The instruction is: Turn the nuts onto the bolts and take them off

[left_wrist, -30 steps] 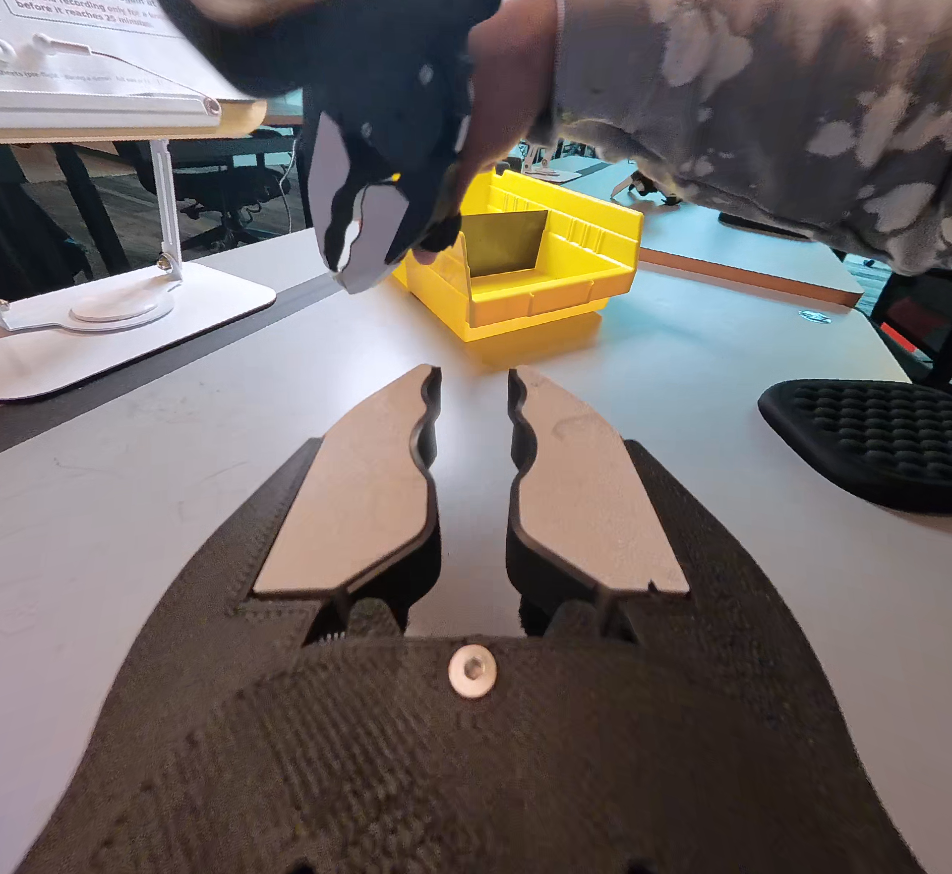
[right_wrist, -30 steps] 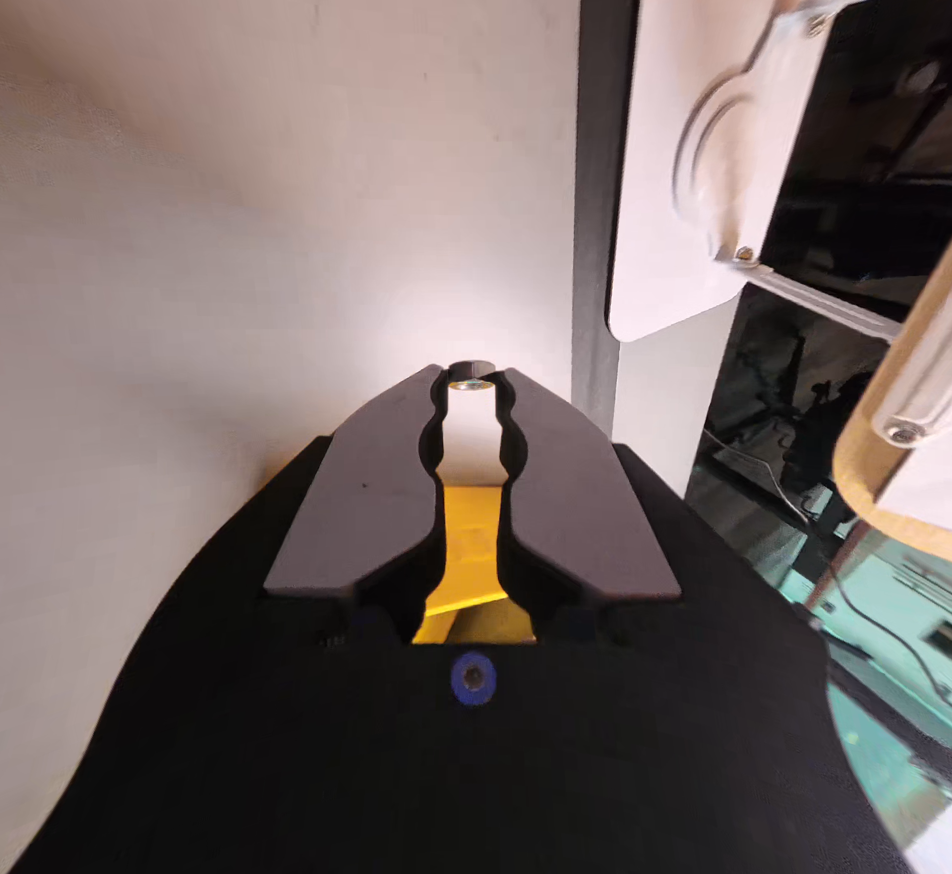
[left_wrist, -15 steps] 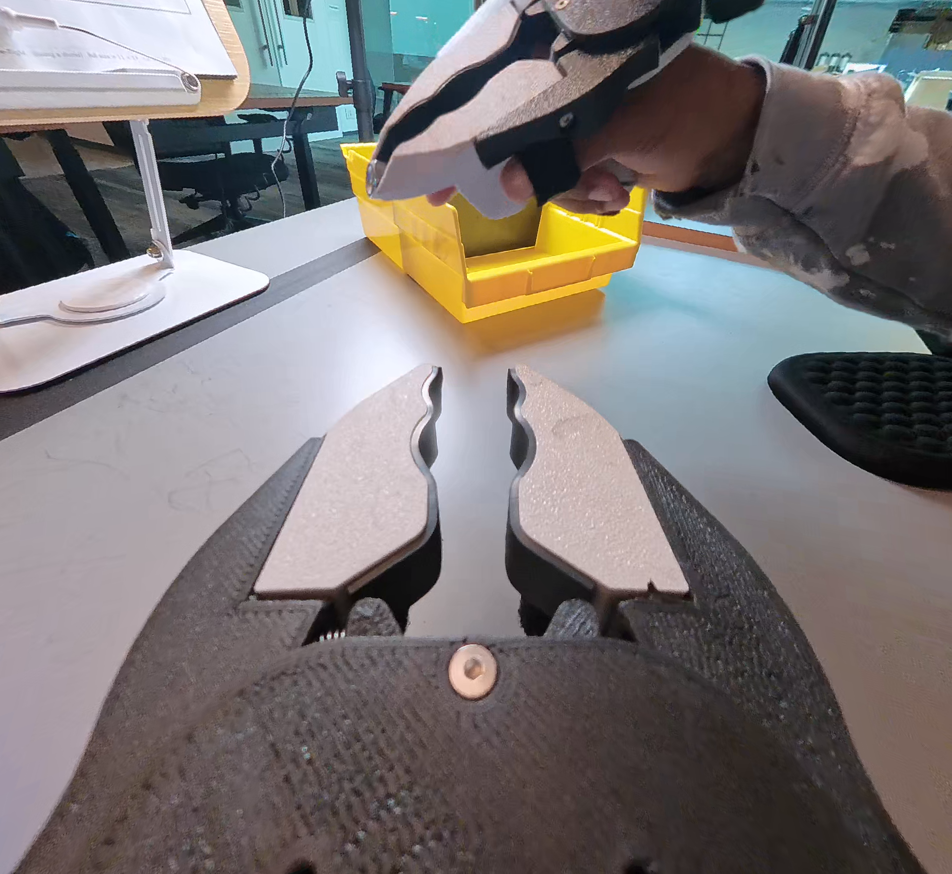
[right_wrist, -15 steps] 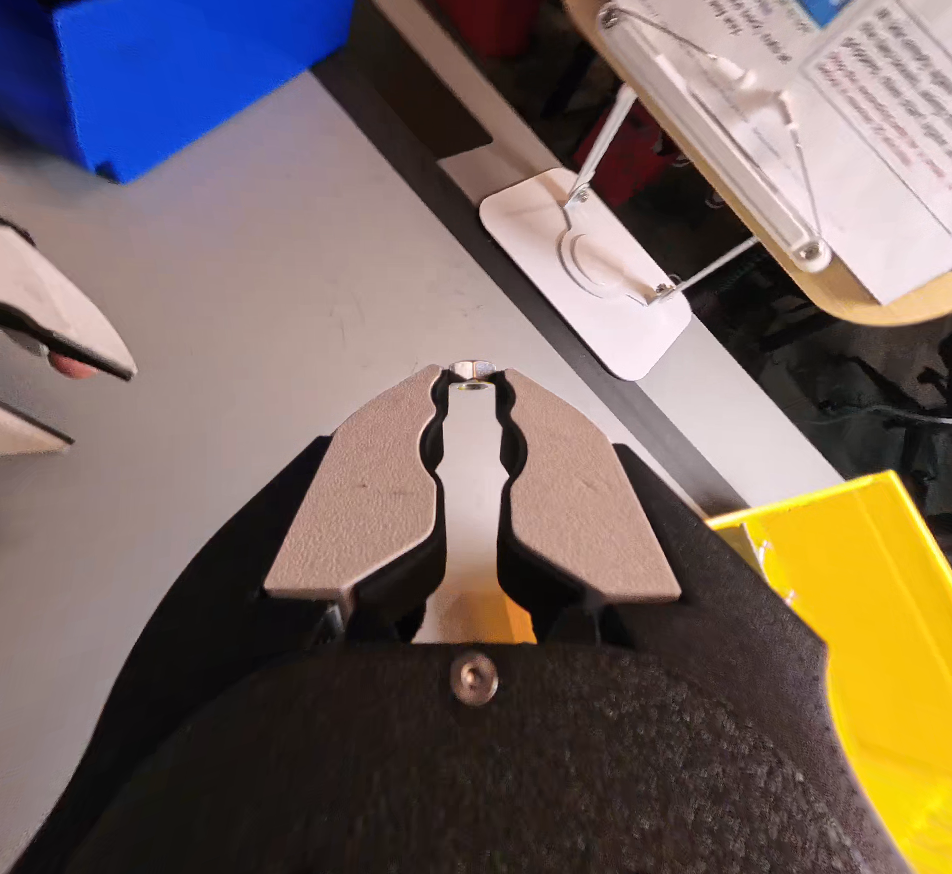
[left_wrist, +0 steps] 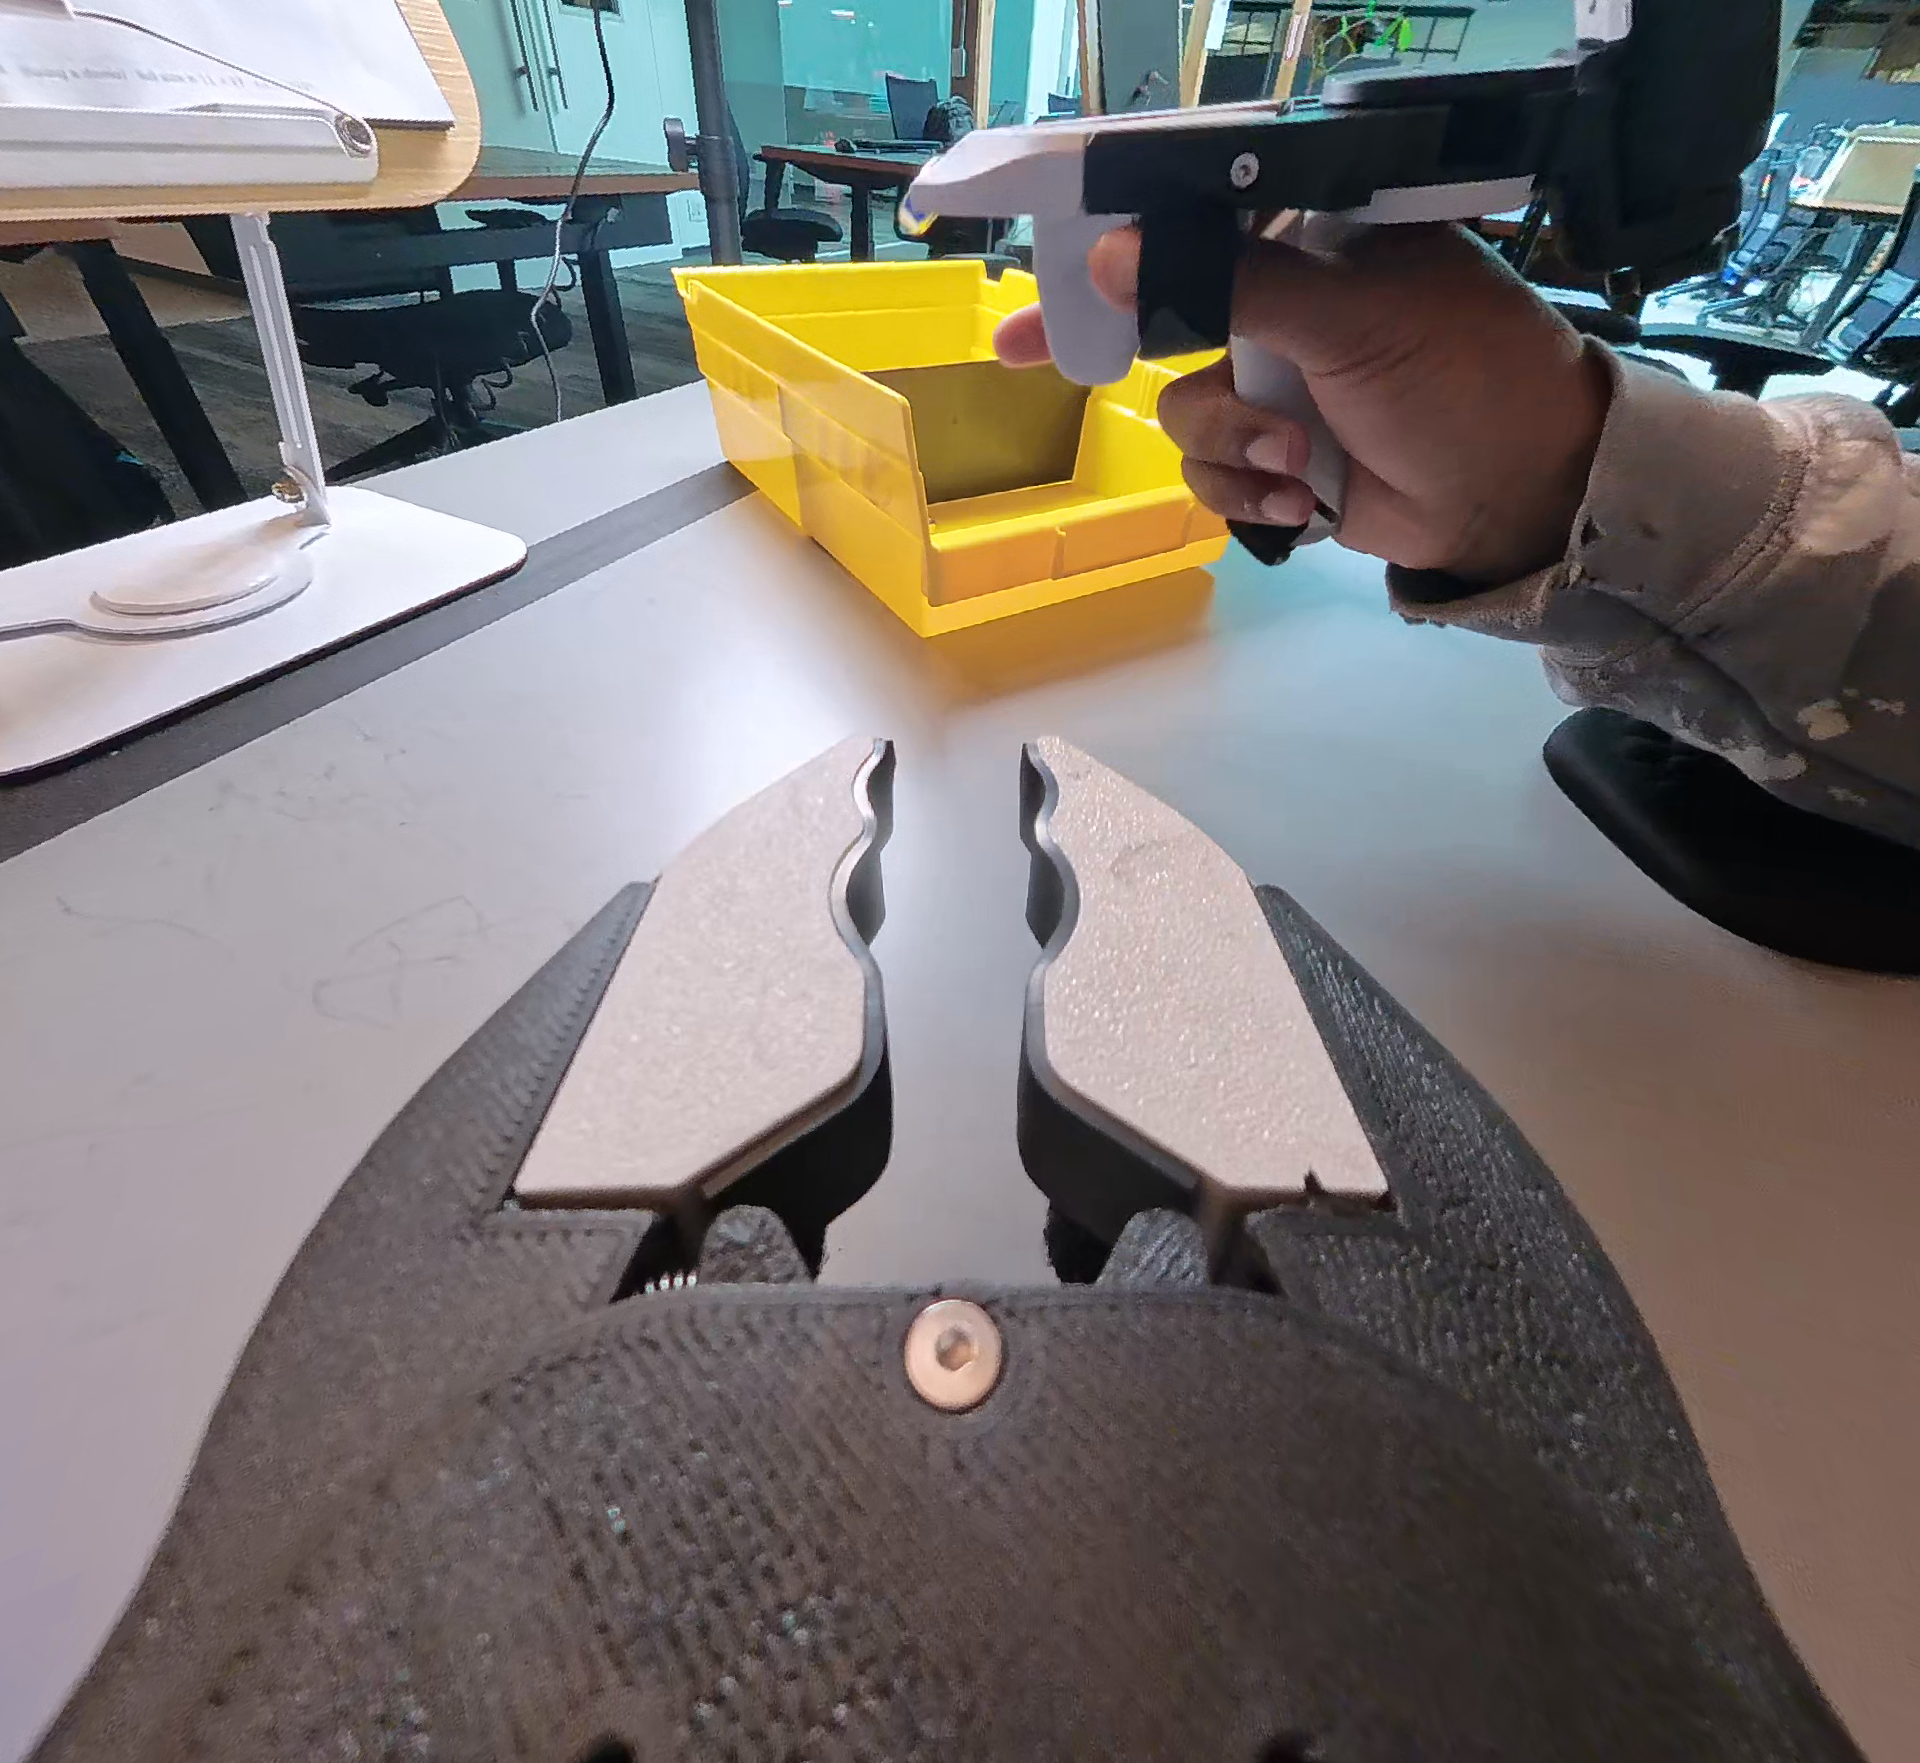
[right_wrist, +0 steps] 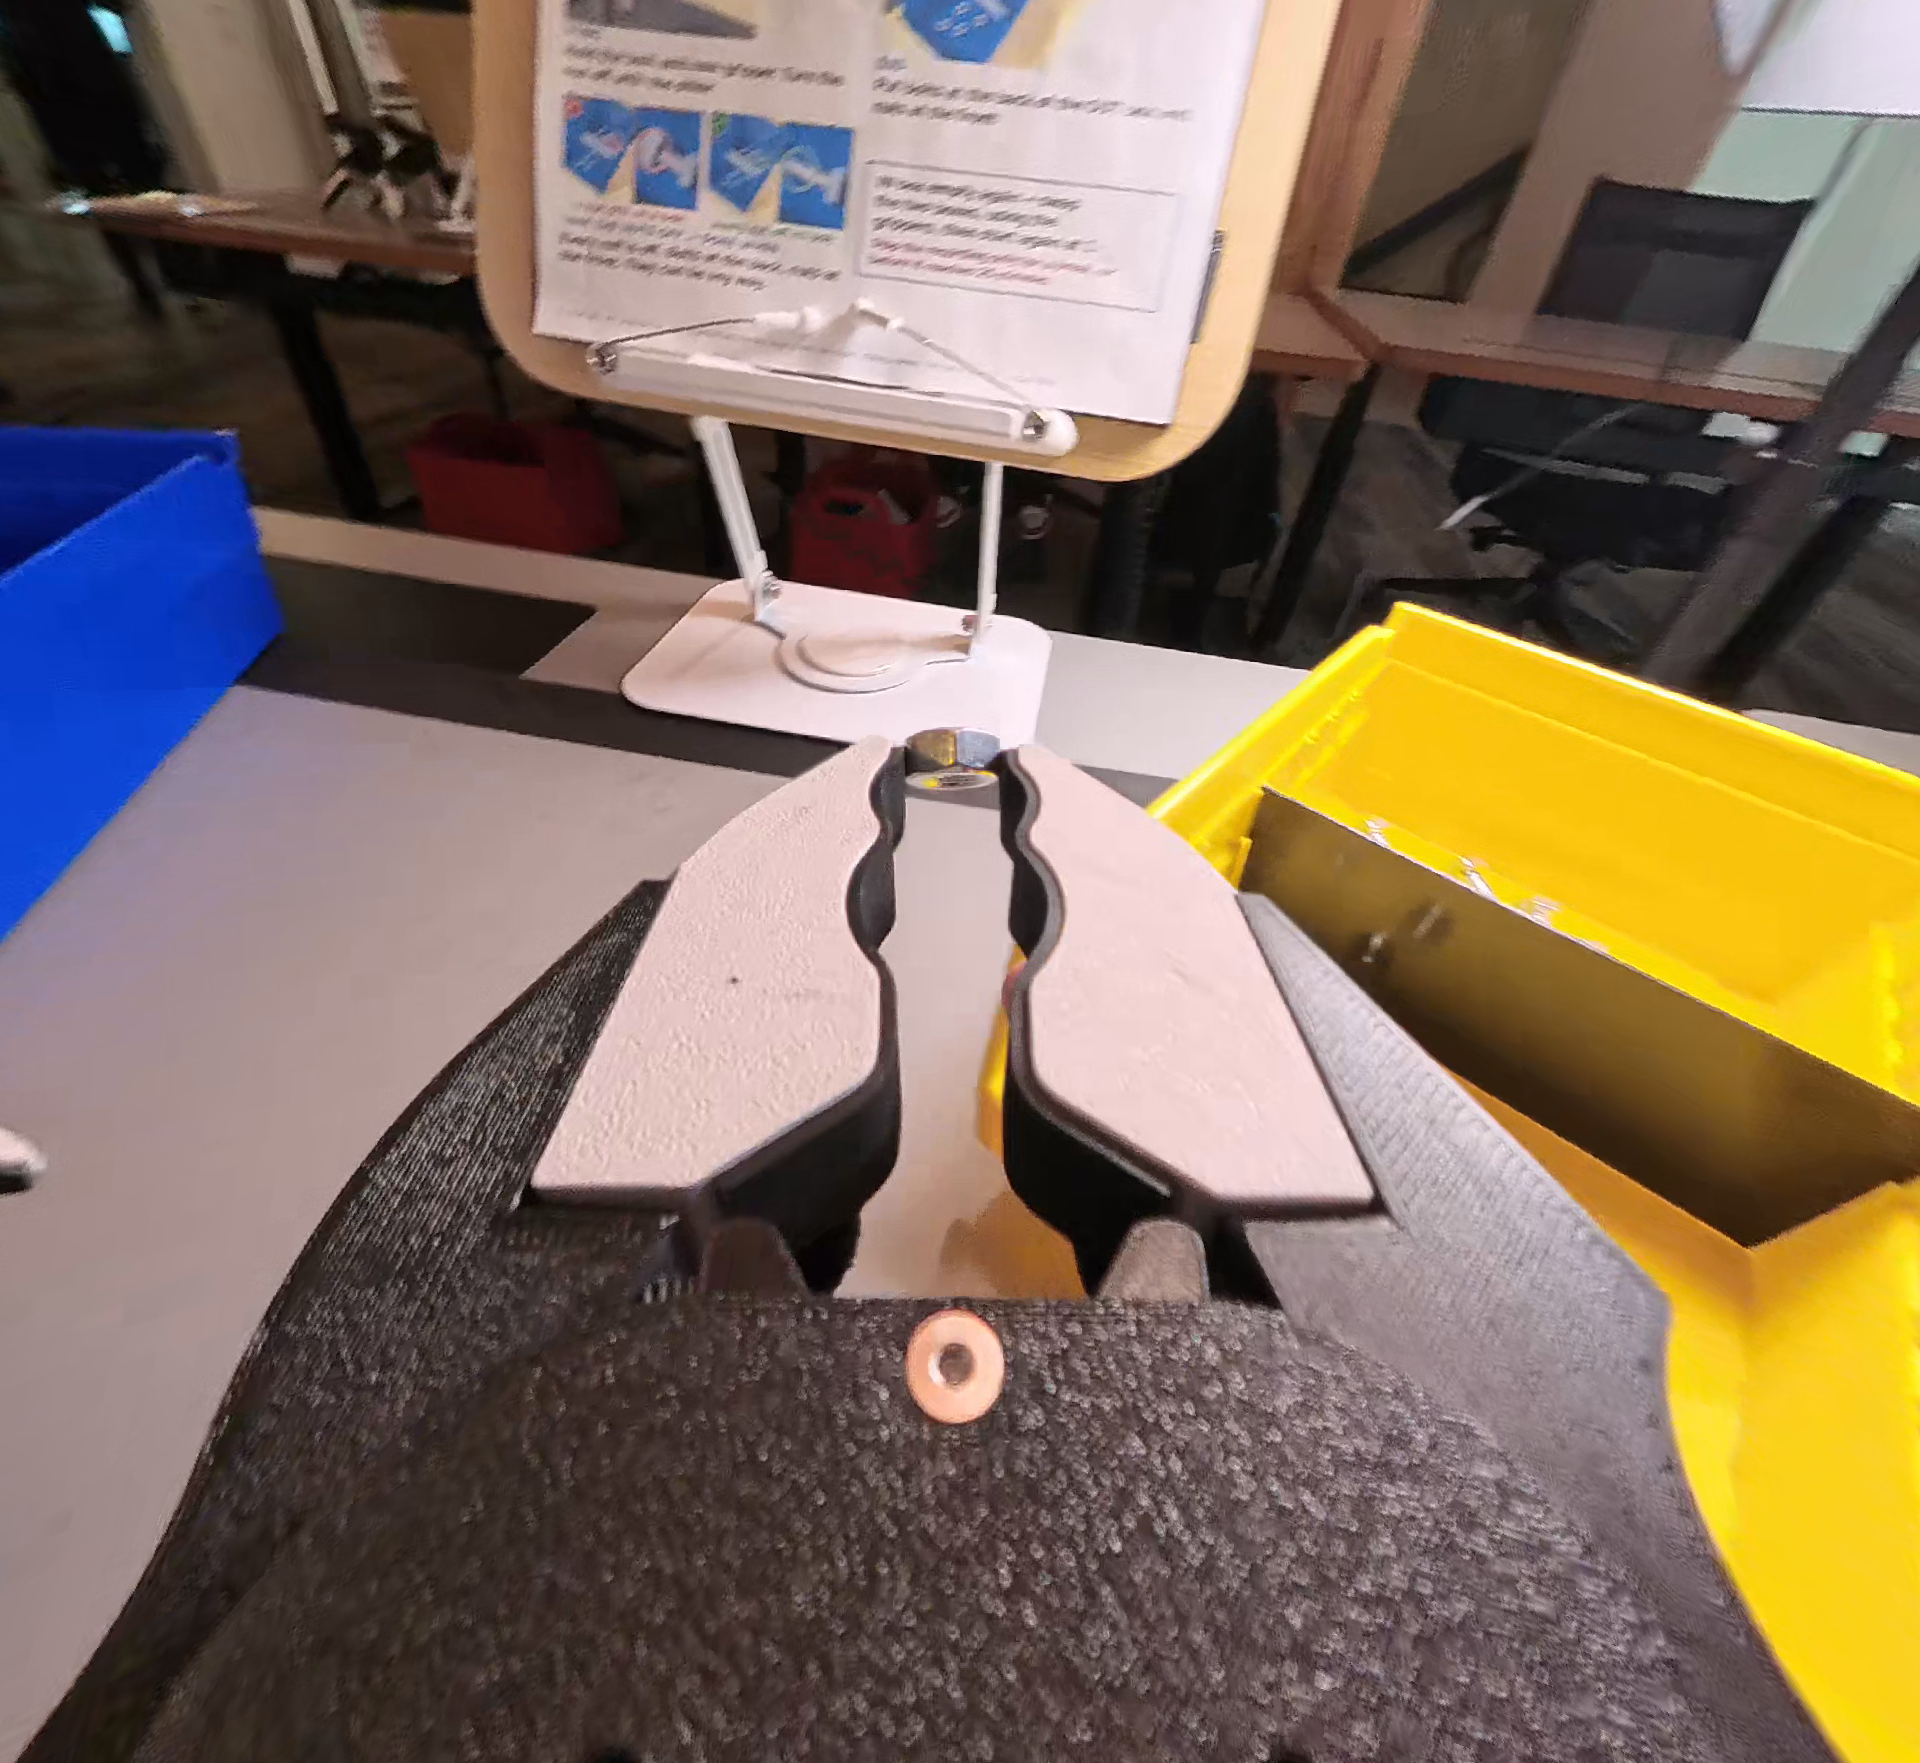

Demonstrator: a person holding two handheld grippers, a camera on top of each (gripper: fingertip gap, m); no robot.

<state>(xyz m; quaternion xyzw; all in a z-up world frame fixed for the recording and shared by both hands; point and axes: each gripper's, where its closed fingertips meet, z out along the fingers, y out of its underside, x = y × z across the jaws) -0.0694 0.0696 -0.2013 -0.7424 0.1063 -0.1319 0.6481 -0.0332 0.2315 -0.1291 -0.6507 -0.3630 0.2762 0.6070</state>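
Note:
My right gripper (right_wrist: 951,768) is shut on a small silver hex nut (right_wrist: 948,755) pinched between its fingertips. It is held level above the grey table (right_wrist: 312,882), beside the left wall of the yellow bin (right_wrist: 1558,778). In the left wrist view the right gripper (left_wrist: 920,201) is in a person's hand (left_wrist: 1403,425), above the yellow bin (left_wrist: 831,404). My left gripper (left_wrist: 956,763) is open and empty, low over the table (left_wrist: 520,778), a short way in front of the bin. No bolt is in view.
A blue bin (right_wrist: 104,622) stands at the left. A paper stand with a white base (right_wrist: 852,653) is at the table's far edge, and it also shows in the left wrist view (left_wrist: 208,591). A black mesh pad (left_wrist: 1714,840) lies at the right. The left gripper's tips are roughly 20 cm from the right gripper's.
The right gripper swung up from pointing down at the table to level, still holding the nut, and now faces the paper stand. The left gripper stayed still.

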